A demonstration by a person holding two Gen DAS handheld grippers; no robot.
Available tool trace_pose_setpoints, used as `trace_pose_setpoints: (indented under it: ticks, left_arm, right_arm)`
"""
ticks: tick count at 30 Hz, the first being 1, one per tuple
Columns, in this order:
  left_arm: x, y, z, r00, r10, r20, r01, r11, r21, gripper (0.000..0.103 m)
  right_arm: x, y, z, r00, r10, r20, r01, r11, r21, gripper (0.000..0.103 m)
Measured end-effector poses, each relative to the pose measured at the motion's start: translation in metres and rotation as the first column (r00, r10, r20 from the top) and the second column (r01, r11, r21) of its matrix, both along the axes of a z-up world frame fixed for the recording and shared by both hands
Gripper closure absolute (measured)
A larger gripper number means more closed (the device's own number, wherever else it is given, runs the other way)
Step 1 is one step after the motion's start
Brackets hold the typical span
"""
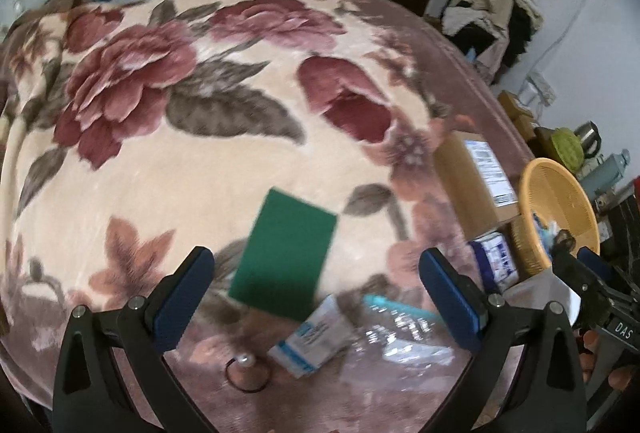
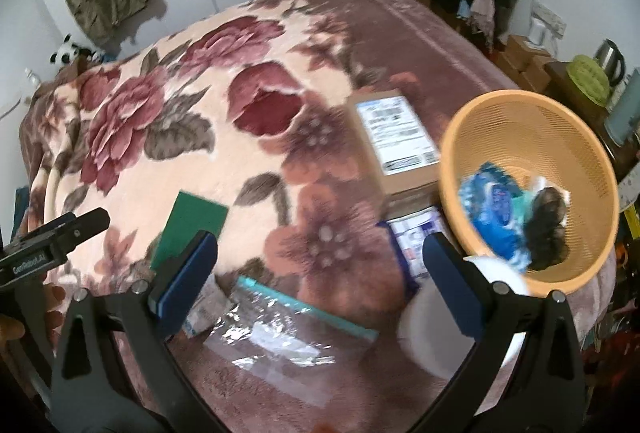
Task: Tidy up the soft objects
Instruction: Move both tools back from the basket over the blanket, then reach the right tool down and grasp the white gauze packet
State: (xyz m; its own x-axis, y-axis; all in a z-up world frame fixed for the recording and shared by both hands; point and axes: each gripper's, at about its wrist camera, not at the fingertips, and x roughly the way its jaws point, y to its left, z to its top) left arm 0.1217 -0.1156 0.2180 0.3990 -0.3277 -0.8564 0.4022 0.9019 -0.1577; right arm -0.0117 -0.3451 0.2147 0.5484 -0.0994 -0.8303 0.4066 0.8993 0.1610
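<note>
Orange basket (image 2: pixel 532 189) contents: R view only.

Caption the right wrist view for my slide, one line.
Open right hand-held gripper above a floral blanket, with an orange basket of soft items beside a cardboard box.

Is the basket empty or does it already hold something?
Not empty: the basket holds a blue packet and a dark fuzzy item.

One green pad (image 1: pixel 285 250), one basket (image 2: pixel 452 161) (orange), one cardboard box (image 2: pixel 396 137), two grippers.
</note>
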Motion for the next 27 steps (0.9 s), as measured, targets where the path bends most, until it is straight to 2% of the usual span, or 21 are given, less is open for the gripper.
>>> trace_pose_setpoints:
  ticks: [7,13,18,27]
  left_arm:
    - [0.004,0.042,-0.041,0.997,0.048,-0.053,-0.047,0.999,0.016,0.000]
    - [0.003,0.062,-0.090,0.990,0.052,-0.128,-0.047,0.998,0.045,0.001]
    - [-0.003,0.068,-0.118,0.982,0.038,-0.183,-0.033,0.999,0.034,0.001]
    - [-0.008,0.065,-0.138,0.978,0.002,-0.209,0.006,0.999,0.039,0.001]
  right_arm:
    - [0.020,0.040,-0.037,0.992,0.105,-0.063,-0.103,0.994,0.036,0.000]
    - [0.029,0.063,-0.093,0.971,0.175,-0.164,-0.157,0.981,0.115,0.000]
    - [0.037,0.063,-0.127,0.952,0.203,-0.231,-0.169,0.973,0.159,0.000]
    - [0.048,0.047,-0.172,0.929,0.213,-0.302,-0.150,0.964,0.219,0.000]
